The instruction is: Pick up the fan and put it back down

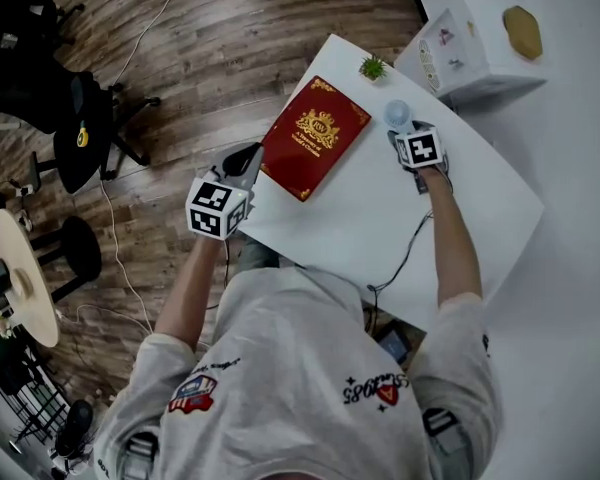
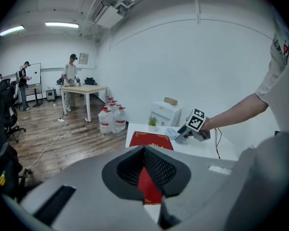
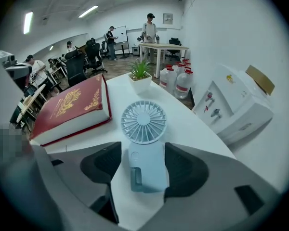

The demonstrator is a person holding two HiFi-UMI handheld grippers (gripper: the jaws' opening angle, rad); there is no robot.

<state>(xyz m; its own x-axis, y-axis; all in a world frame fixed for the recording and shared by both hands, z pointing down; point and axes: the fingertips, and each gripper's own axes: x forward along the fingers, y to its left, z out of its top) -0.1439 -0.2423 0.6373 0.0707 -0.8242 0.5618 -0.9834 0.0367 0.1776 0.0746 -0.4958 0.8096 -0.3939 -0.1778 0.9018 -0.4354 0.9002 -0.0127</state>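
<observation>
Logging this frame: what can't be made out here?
Head view: the fan's handle, covered by the right claw.
Head view: the red book's gold lettering, too small to read.
Left gripper view: the book's near half, behind the left claw's pads and body.

The small plastic handheld fan (image 3: 144,148) is pale blue, the tabletop (image 1: 380,238) plain white, the hardcover book (image 1: 315,138) deep red with a gold crest and corner ornaments, the plank floor (image 1: 200,28) streaked brown
</observation>
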